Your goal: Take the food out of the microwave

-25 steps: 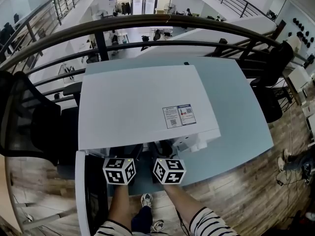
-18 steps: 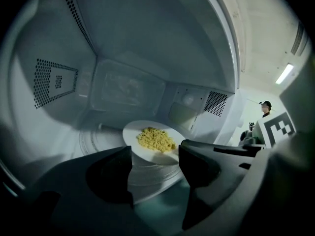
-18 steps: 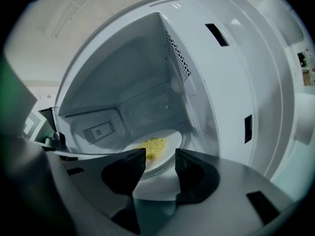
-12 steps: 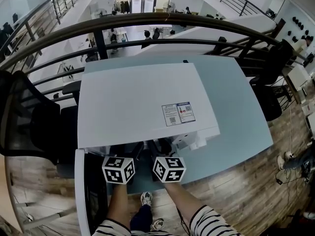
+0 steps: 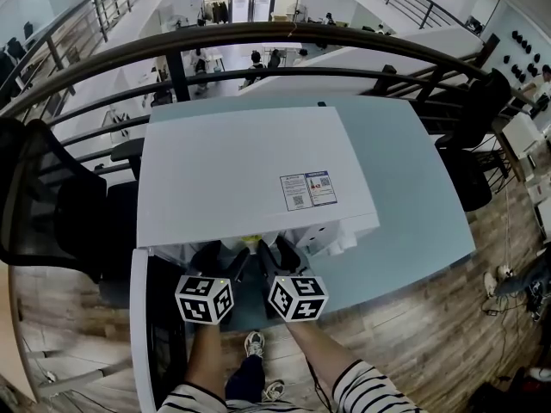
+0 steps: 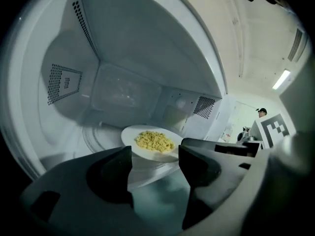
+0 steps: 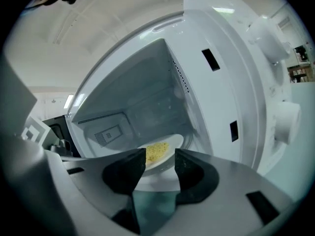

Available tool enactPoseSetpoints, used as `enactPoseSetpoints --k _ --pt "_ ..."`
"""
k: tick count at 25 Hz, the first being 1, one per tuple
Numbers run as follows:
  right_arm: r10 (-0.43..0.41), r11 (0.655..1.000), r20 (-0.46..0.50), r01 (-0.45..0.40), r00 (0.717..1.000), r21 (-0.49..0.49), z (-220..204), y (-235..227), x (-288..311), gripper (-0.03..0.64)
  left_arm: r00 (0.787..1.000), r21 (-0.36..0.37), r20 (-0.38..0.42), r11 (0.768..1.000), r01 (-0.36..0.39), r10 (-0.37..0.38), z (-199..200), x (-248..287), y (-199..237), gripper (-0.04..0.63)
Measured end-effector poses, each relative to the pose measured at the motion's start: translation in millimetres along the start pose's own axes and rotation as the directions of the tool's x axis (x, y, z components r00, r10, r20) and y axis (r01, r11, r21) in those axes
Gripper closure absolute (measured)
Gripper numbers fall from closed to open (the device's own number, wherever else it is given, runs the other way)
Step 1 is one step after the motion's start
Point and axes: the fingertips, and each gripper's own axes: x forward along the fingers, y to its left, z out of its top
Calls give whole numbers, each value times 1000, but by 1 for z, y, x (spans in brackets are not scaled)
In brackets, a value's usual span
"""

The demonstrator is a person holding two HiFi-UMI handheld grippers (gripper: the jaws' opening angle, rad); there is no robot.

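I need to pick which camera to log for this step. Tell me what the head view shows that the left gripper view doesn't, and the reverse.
Only the head view: the microwave from above, its white top with a sticker, the table under it, the open door and the striped sleeves.
Only the left gripper view: the cavity's walls with perforated vents, and the plate of yellow food seen clearly.
Both: the microwave, the left gripper and the right gripper beside it.
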Motion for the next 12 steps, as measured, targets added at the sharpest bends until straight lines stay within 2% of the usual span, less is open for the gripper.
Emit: enactPoseSetpoints --k 12 --pt "-6 1000 -38 7 999 17 -19 0 -25 434 1000 -18 -13 1000 -7 7 -21 -24 -18 316"
